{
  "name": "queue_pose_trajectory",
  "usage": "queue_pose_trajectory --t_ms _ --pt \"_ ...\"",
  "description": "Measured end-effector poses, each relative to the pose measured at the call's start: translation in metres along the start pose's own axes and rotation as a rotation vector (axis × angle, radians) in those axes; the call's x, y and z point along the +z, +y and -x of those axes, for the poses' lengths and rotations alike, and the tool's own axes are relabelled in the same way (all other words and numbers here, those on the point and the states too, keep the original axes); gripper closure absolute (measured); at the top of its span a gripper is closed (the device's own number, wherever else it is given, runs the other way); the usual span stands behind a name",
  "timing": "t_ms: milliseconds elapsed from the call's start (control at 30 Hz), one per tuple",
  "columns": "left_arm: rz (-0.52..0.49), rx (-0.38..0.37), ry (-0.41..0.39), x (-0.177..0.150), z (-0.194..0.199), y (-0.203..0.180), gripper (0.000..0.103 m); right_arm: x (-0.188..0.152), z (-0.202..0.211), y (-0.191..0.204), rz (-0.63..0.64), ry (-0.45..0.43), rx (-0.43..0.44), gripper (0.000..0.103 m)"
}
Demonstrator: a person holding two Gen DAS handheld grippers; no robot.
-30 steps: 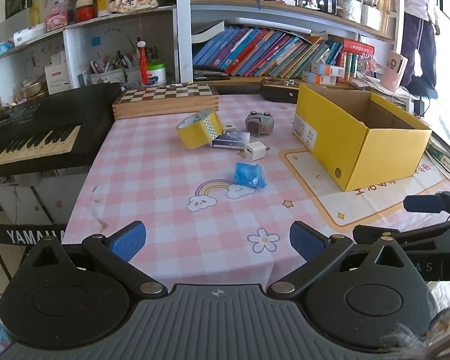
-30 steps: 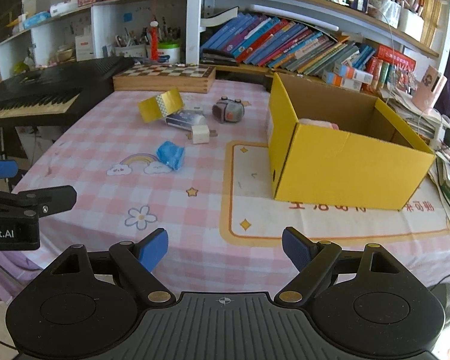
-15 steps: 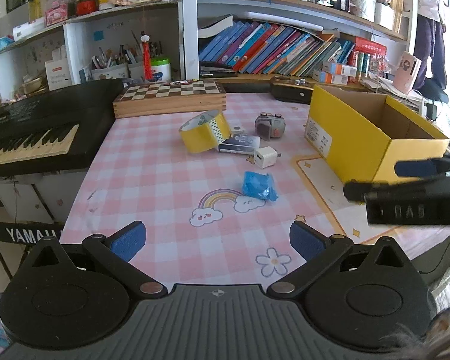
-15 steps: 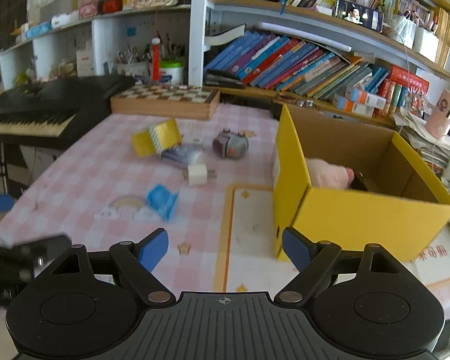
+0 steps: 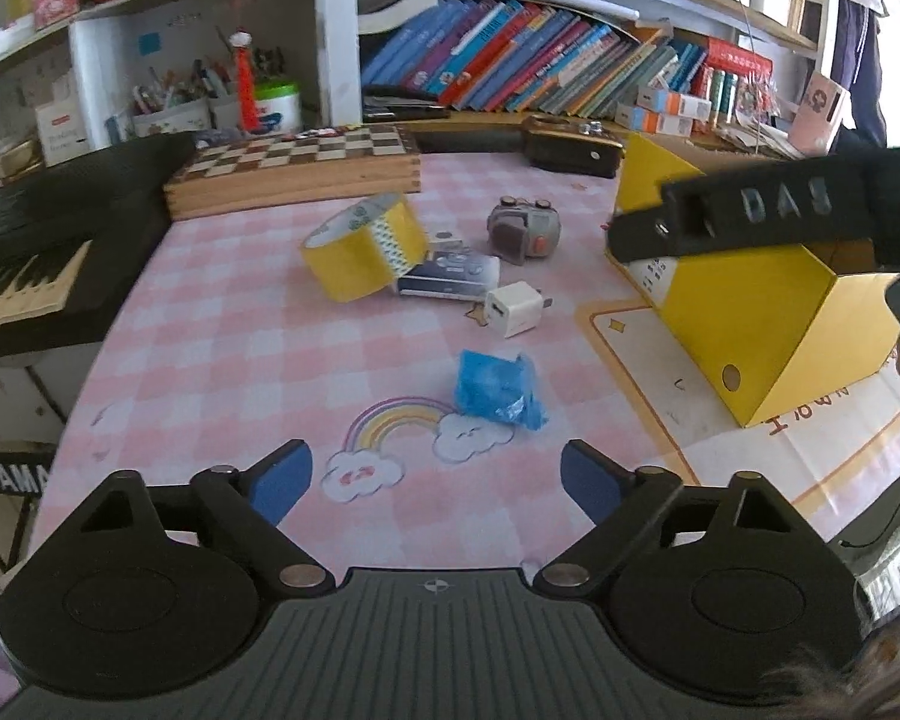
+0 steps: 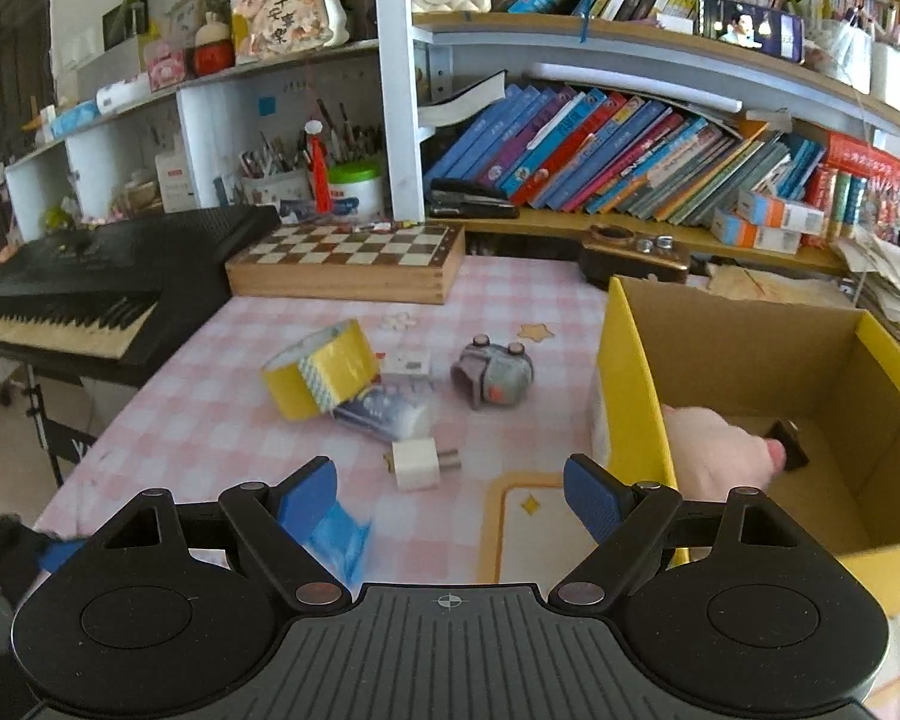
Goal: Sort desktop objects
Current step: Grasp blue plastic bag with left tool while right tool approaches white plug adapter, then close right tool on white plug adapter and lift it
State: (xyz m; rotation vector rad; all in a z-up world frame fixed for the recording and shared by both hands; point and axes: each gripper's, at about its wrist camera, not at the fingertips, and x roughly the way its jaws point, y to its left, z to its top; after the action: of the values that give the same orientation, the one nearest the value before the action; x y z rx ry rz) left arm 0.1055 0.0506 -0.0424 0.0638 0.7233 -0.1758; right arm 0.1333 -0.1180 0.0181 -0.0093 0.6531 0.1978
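Left wrist view: the left hand-held gripper [image 5: 435,477] is closing with nothing between its jaws, near the blue packet [image 5: 498,390]. Centre over the packet before pinching. The right hand-held gripper [image 6: 450,495] stands open and empty; keep it clear of the yellow box [image 6: 636,378].

Left tongs [image 5: 435,477] low over the pink checked surface [image 5: 222,360], jaws closing with nothing between them. Just ahead, a crumpled blue wrapper [image 5: 497,390] beside a printed rainbow. Farther on, a white charger plug [image 5: 515,308], a flat dark packet [image 5: 450,276], a tilted yellow tape roll [image 5: 363,255] leaning on the packet, a small grey toy [image 5: 523,230]. Open yellow box [image 5: 762,312] at right, partly hidden by a black bar of the right tongs [image 5: 750,213]. Chessboard box [image 5: 297,168] and keyboard [image 5: 36,240] behind.
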Motion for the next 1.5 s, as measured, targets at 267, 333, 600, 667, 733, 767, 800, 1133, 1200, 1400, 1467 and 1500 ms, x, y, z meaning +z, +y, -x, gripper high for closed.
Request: queue_pose_trajectory --t_ms 267,333,600,667,733,767,800,1133,1200,1400,1467,1500 --pt "0.011 -0.043 0.020 0.013 -0.041 -0.002 0.027 0.012 -0.033 -0.002 0.000 0.058 0.039 0.018" --pt "0.006 -0.056 0.024 0.016 -0.049 -0.004 0.028 0.014 -0.041 -0.001 0.011 0.070 0.048 0.018" --pt "-0.043 -0.101 0.035 0.025 -0.081 -0.016 0.046 0.016 -0.068 -0.004 0.024 0.141 0.062 0.018" --pt "-0.037 -0.107 0.047 0.025 -0.086 -0.015 0.054 0.016 -0.074 -0.005 0.021 0.157 0.065 0.018" --pt "-0.030 -0.104 0.050 0.026 -0.089 -0.014 0.060 0.015 -0.080 -0.006 0.022 0.174 0.069 0.018" --pt "-0.026 -0.103 0.047 0.026 -0.088 -0.014 0.062 0.014 -0.083 -0.006 0.024 0.181 0.073 0.018" --pt "-0.017 -0.103 0.046 0.025 -0.088 -0.012 0.063 0.014 -0.085 -0.005 0.027 0.187 0.075 0.018" --pt "0.108 0.000 0.041 0.017 -0.068 0.030 0.069 0.010 -0.118 0.002 0.047 0.220 0.090 0.028" --pt "0.147 0.016 0.033 0.016 -0.063 0.041 0.069 0.010 -0.126 0.002 0.049 0.228 0.091 0.034" --pt "0.210 0.046 0.011 0.016 -0.049 0.055 0.069 0.005 -0.144 0.003 0.079 0.259 0.094 0.055" --pt "0.213 0.045 0.002 0.017 -0.046 0.055 0.069 0.003 -0.142 0.004 0.107 0.250 0.095 0.061" --pt "0.216 0.043 -0.002 0.018 -0.044 0.055 0.069 0.003 -0.142 0.005 0.114 0.247 0.095 0.061"
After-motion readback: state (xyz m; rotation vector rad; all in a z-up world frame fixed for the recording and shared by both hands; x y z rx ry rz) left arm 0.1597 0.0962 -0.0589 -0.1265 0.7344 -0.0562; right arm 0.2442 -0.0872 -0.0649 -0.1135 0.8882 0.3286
